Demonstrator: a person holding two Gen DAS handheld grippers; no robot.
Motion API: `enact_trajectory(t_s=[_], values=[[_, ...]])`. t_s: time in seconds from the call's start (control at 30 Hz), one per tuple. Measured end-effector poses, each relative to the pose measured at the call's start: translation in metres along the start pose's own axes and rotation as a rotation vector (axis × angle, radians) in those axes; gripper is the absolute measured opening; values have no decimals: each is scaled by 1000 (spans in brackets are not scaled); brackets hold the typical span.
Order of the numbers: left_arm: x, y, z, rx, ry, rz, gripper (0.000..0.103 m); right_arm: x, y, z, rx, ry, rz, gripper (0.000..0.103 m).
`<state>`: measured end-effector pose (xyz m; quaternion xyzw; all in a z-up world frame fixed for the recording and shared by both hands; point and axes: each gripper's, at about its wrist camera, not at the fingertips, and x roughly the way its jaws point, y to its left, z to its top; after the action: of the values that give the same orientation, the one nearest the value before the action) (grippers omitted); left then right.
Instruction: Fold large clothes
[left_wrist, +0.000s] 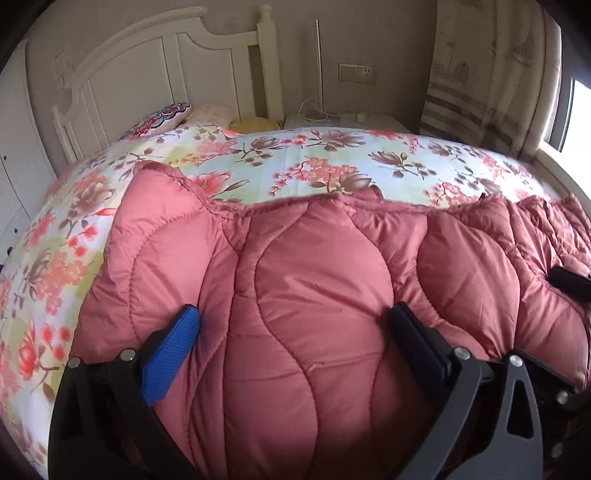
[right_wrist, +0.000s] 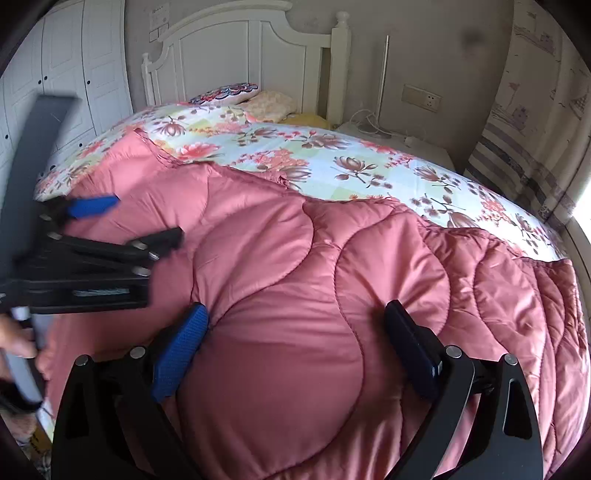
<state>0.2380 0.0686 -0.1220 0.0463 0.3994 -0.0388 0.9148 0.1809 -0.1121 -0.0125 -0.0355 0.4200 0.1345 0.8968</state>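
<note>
We've got the pink quilt (left_wrist: 314, 295) doubled over on the floral bed sheet (left_wrist: 295, 155), left gripper (left_wrist: 295, 321) and right gripper (right_wrist: 297, 317) both spread wide over it, pinching nothing, so further folds look left.

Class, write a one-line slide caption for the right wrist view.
Right gripper, jaws open, poised over a pink quilted garment on a floral bed sheet, left gripper alongside.
</note>
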Motion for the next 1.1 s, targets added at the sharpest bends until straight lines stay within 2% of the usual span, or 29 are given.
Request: enact_trajectory(t_s=[0.07,0.13,0.23,0.3,0.37,0.4,0.43,0.47,0.5,0.57,0.67,0.77,0.9,0.93,0.97,1.03,1.07,1.1], values=[[2,-1,2,12,7,8,101,-11,-2,1,-9,-9,-37,92],[2,-3,1,21,4,18,101,-34,-12,2,-4,-56,-92,92],[3,-3,2,25,-2,26,101,-66,-45,3,66,-128,-156,92],[3,-3,2,25,-3,27,101,-79,-82,0,151,-134,-215,92],[2,-4,1,25,-3,28,101,-75,-123,-12,243,-76,-290,92],[1,-4,1,25,-4,30,101,-66,-138,-19,273,-26,-314,93],[0,-4,0,27,-6,32,101,-49,-155,-31,306,55,-341,99],[0,-5,-1,30,-8,29,101,-32,-170,-47,349,107,-310,99],[0,-5,-2,33,-9,34,101,-25,-179,-58,412,89,-222,99],[-1,-6,-2,35,-10,37,101,-29,-192,-66,492,50,-156,99],[1,-5,0,33,1,30,101,-25,-186,-63,454,67,-179,99],[-7,4,7,10,26,-5,101,-25,-189,-65,466,60,-161,99],[-57,32,7,-60,-109,-12,101,-28,-192,-68,475,51,-143,99],[-63,39,5,-60,-128,15,101,-29,-192,-65,474,52,-144,99],[-64,48,0,-56,-140,76,101,-30,-190,-65,473,51,-147,99],[-50,60,-10,-56,-102,167,101,-31,-190,-65,473,48,-150,99],[-37,67,-16,-65,-54,175,101,-32,-189,-65,473,46,-150,99],[-25,73,-23,-91,-20,115,101,-33,-189,-65,474,46,-150,99]])
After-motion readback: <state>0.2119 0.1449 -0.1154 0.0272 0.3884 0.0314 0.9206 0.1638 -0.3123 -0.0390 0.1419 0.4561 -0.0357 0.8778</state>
